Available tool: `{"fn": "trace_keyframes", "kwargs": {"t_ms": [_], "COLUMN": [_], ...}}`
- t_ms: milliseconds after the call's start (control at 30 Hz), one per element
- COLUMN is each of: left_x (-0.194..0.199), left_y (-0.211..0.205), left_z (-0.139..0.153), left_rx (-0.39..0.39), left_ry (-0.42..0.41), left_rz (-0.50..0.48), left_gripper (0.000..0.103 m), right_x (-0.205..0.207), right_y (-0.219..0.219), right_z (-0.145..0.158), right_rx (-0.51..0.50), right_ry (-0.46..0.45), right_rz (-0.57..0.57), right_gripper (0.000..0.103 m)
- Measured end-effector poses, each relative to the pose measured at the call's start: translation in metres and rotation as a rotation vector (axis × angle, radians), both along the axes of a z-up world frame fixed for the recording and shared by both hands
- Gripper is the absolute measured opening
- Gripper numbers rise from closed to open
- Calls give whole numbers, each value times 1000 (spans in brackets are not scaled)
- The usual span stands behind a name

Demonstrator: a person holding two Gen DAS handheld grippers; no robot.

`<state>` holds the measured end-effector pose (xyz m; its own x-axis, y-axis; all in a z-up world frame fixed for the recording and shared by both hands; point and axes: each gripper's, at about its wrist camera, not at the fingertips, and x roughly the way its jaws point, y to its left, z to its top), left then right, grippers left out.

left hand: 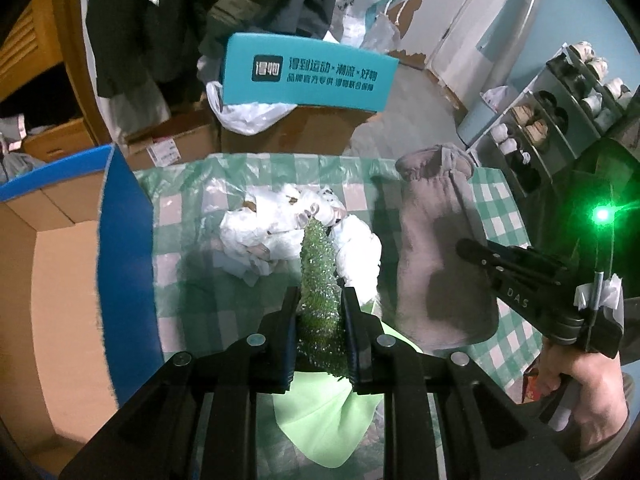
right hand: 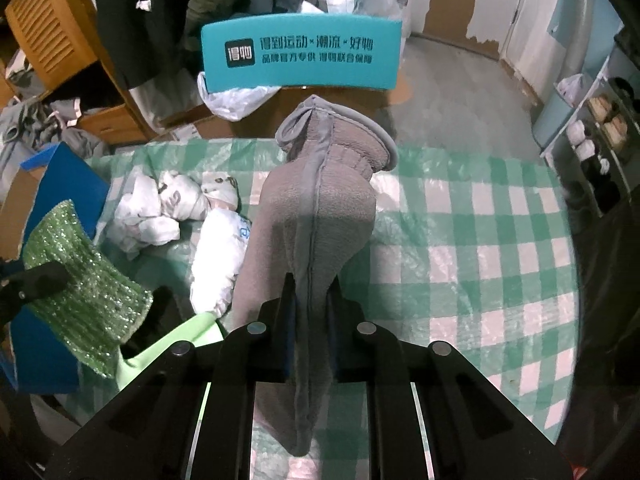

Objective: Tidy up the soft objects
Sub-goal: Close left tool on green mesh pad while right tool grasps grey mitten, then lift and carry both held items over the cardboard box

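My left gripper (left hand: 320,300) is shut on a sparkly green sponge cloth (left hand: 320,280) and holds it above the checked tablecloth (left hand: 504,216); the cloth also shows at the left of the right wrist view (right hand: 84,292). My right gripper (right hand: 312,288) is shut on a grey fleece mitt (right hand: 320,208), pinching its seam; in the left wrist view the mitt (left hand: 436,240) lies at the right beside that gripper (left hand: 476,252). Crumpled white cloths (left hand: 272,224) (right hand: 160,208) lie on the table behind. A light green cloth (left hand: 320,412) lies under my left gripper.
An open cardboard box with blue flaps (left hand: 120,240) stands at the table's left. A teal box (left hand: 308,72) sits on cartons beyond the far edge. A shoe rack (left hand: 560,112) stands at the right. Hanging clothes (left hand: 160,20) are behind.
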<state>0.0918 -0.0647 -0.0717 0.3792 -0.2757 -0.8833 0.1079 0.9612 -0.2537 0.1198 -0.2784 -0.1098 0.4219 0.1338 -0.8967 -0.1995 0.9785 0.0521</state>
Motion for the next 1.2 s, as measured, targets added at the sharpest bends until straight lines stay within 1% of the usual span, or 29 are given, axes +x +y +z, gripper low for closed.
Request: {"fn": "trace_keyframes", "kwargs": {"t_ms": [400, 700, 933, 1200], "left_x": [-18, -32, -43, -53], "left_y": [9, 15, 23, 35], "left_z": [26, 42, 52, 66], "left_rx": [19, 76, 91, 89], "left_ry": [-70, -114, -140, -165], "left_rz": [11, 16, 29, 44], "left_gripper": [20, 20, 20, 20], "right_x": [-23, -40, -50, -60], "right_y": [3, 16, 24, 37], "right_z": [38, 62, 77, 95], "right_rx": [9, 9, 26, 53], "right_ry": [-64, -112, -138, -169], "right_rz": [11, 49, 69, 99], "right_gripper": [12, 12, 12, 12]}}
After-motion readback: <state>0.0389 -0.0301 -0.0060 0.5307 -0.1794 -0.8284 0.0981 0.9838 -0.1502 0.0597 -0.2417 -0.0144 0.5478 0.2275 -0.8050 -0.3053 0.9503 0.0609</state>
